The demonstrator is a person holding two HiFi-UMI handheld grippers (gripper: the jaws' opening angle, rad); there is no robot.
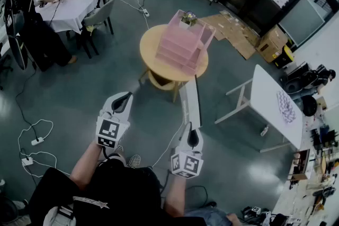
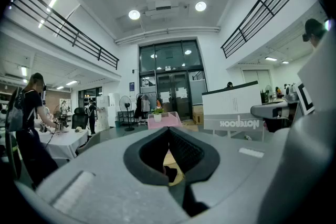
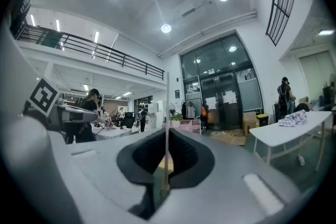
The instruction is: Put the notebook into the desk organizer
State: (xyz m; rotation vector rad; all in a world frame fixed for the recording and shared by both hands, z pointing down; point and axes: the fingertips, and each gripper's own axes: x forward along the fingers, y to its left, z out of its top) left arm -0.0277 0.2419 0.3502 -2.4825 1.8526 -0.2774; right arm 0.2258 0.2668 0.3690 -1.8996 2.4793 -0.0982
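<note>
Right tool [image 1: 193, 132] clamps notebook [image 1: 190, 102] | pink organizer [image 1: 180, 47] | plant [image 1: 188, 18] on top

Left gripper [image 1: 127, 97] closed, right gripper [image 1: 193, 130] clamped

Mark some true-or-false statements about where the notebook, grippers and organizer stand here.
1. The right gripper is shut on the notebook. True.
2. The notebook lies in the desk organizer. False: it stands upright in the right gripper, away from the organizer.
3. The desk organizer stands on the round table. True.
4. The left gripper also grips the notebook. False: its jaws are together on nothing.
</note>
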